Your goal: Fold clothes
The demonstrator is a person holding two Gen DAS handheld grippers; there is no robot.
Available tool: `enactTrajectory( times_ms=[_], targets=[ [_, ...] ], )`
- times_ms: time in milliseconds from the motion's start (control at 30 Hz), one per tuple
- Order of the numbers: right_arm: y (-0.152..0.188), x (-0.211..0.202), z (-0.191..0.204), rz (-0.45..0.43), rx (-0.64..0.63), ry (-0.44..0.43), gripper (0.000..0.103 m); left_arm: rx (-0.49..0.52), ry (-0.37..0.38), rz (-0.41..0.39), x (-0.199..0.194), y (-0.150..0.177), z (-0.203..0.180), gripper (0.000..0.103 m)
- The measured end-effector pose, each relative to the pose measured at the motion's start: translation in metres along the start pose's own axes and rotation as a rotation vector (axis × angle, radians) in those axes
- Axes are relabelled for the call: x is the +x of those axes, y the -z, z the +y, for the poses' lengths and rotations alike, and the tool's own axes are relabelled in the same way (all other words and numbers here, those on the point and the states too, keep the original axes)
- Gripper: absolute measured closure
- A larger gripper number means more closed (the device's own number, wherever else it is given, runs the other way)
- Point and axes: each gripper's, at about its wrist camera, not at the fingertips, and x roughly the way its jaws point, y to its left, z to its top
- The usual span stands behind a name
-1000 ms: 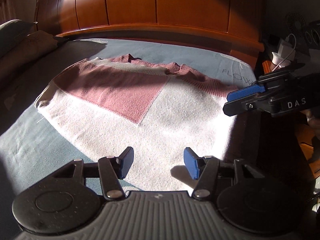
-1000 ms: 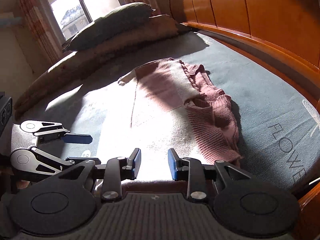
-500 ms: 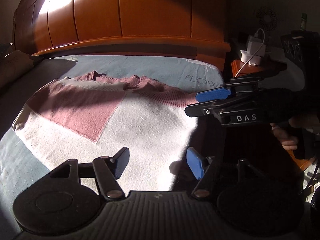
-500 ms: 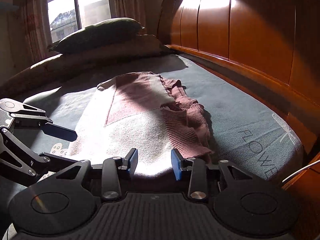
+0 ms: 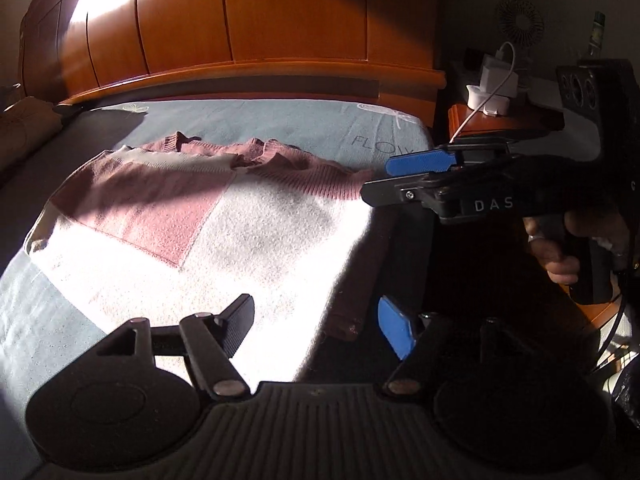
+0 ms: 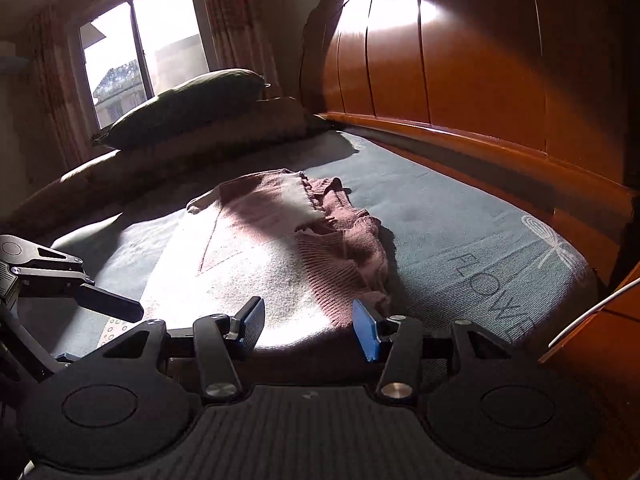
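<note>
- the sweater (image 5: pixel 224 236) lay spread flat on the bed (image 5: pixel 280 128), pink collar toward the headboard (image 5: pixel 248 20), near edge hanging over the bedside.
- the left gripper (image 5: pixel 316 326) hovered over that edge, jaws opening, nothing between them.
- the right gripper (image 6: pixel 308 326) did likewise, jaws opening, unladen, a hand (image 5: pixel 560 248) on its grip.

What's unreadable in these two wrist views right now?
- Pink-and-cream knit sweater: its near edge sits in deep shadow in the left wrist view, and the right gripper body hides it in the right wrist view.
- Blue bedsheet lettering: cut off at the bed edge in both views.
- White charger on the nightstand: too small to make out.
</note>
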Motion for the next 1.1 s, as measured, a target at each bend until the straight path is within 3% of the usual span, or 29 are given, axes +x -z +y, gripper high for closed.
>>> enactTrajectory(
  times_ms=[133, 267, 467, 533, 667, 733, 833, 933, 1033, 1100],
  targets=[
    [0.008, 0.022, 0.021, 0.026, -0.053, -0.041, 0.048, -0.121, -0.061, 0.03, -0.013, 0.007, 0.026, 0.034],
    [0.026, 0.031, 0.028, 0.083, -0.11, 0.021, 0.047, -0.2, -0.096, 0.015, -0.024, 0.022, 0.049, 0.034],
    [0.02, 0.014, 0.055, 0.043, -0.184, 0.041, 0.046, -0.253, -0.069, -0.056, -0.048, 0.063, 0.081, 0.034],
    [0.016, 0.009, 0.067, 0.02, -0.216, 0.04, 0.036, -0.266, -0.064, -0.077, -0.054, 0.077, 0.093, 0.034],
    [0.025, 0.032, 0.084, 0.133, -0.263, 0.1, 0.034, -0.279, -0.049, -0.12, -0.063, 0.105, 0.129, 0.034],
    [0.022, 0.032, 0.088, 0.16, -0.232, 0.112, 0.035, -0.258, -0.033, -0.133, -0.064, 0.111, 0.151, 0.032],
    [0.003, 0.036, 0.11, 0.201, -0.291, 0.146, 0.035, -0.199, -0.015, -0.153, -0.061, 0.113, 0.185, 0.029],
    [-0.006, 0.059, 0.135, 0.345, -0.298, 0.139, 0.035, -0.154, -0.005, -0.196, -0.058, 0.106, 0.21, 0.029],
    [0.007, 0.085, 0.147, 0.467, -0.3, 0.209, 0.032, -0.208, 0.04, -0.207, -0.055, 0.104, 0.229, 0.029],
    [0.001, 0.095, 0.149, 0.528, -0.249, 0.249, 0.031, -0.252, 0.028, -0.179, -0.057, 0.106, 0.235, 0.029]
  ],
)
